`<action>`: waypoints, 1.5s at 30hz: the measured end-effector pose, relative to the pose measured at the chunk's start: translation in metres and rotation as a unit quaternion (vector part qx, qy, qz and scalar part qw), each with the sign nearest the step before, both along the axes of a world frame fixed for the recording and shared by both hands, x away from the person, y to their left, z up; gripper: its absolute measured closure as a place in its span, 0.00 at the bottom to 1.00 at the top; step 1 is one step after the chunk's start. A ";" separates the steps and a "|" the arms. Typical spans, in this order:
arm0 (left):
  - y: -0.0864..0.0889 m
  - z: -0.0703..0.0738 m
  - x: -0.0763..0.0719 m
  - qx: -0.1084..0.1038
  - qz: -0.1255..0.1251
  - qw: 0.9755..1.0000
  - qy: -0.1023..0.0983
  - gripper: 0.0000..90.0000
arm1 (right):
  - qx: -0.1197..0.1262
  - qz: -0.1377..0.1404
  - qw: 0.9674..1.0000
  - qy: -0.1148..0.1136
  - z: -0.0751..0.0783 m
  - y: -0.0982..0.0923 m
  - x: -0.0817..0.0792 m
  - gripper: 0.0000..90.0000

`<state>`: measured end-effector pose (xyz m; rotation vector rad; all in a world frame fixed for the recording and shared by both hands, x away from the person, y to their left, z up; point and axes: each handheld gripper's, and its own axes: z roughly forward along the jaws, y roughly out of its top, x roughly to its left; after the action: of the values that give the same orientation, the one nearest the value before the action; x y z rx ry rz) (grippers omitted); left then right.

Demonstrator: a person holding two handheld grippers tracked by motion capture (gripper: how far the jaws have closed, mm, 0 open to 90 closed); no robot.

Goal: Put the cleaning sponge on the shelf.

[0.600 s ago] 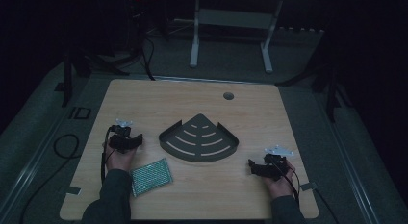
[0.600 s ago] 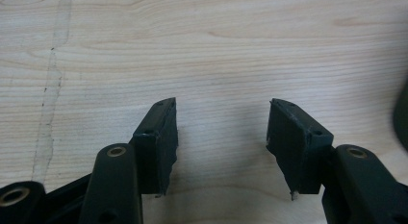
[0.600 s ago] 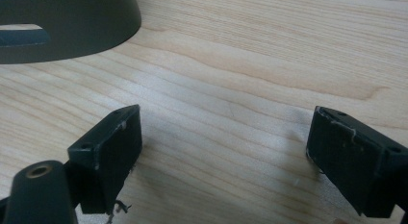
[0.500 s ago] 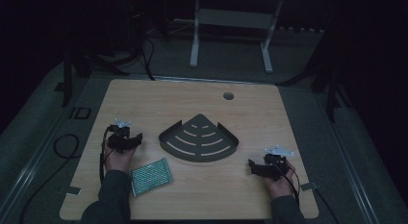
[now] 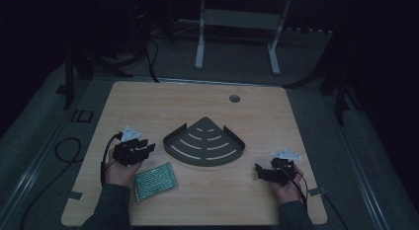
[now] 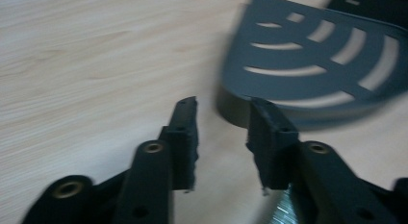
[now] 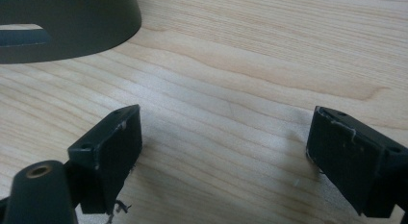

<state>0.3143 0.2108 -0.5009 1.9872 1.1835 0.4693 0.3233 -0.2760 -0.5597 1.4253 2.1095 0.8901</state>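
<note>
Grey fan-shaped tray [image 5: 205, 142] is seen lying flat near the middle of the wooden bench [image 5: 257, 111], between the two pairs of tongs and touched by neither. Left tongs [image 5: 146, 149] are held partly open just beside its left corner with nothing between the jaws, a green mesh pad [image 5: 155, 181] lying near them. Right tongs [image 5: 258, 171] are spread wide and empty over bare wood, off the tray's right corner.

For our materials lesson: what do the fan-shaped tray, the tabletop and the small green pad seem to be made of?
Fan-shaped tray: probably painted metal or plastic; matt dark grey, thin wall, cut curved slots.
Tabletop: wood or wood-look laminate; pale with visible grain.
Green pad: unclear, perhaps mesh or textured plastic; fine dotted sheen.
</note>
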 end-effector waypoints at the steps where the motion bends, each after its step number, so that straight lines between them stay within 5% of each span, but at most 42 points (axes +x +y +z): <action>1: -0.004 0.001 -0.003 0.002 -0.015 1.000 0.003 0.78 | 0.000 0.000 1.000 0.000 0.000 0.000 0.000 0.13; 5: -0.010 0.004 -0.009 0.001 -0.040 0.999 0.012 0.98 | 0.000 0.000 1.000 0.000 0.000 0.000 0.000 0.13; 9: -0.021 0.007 -0.022 0.007 -0.090 0.996 0.024 1.00 | 0.000 0.000 1.000 0.000 0.000 0.000 0.000 0.13; 17: -0.031 0.004 -0.038 0.039 -0.123 0.991 0.036 1.00 | 0.000 0.000 1.000 0.000 0.000 0.000 0.000 0.13; 26: -0.030 -0.004 -0.045 0.071 -0.129 0.987 0.059 1.00 | 0.000 0.000 1.000 0.000 0.000 0.000 0.000 0.13; 36: -0.030 -0.020 -0.035 0.113 -0.115 0.982 0.097 1.00 | 0.000 0.000 1.000 0.000 0.000 0.000 0.000 0.13; 45: -0.011 -0.023 -0.017 0.096 -0.093 0.986 0.102 1.00 | 0.000 0.000 1.000 0.000 0.000 0.000 0.000 0.13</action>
<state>0.2978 0.1994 -0.5239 2.3329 1.0925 0.2981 0.3233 -0.2760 -0.5597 1.4246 2.1100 0.8892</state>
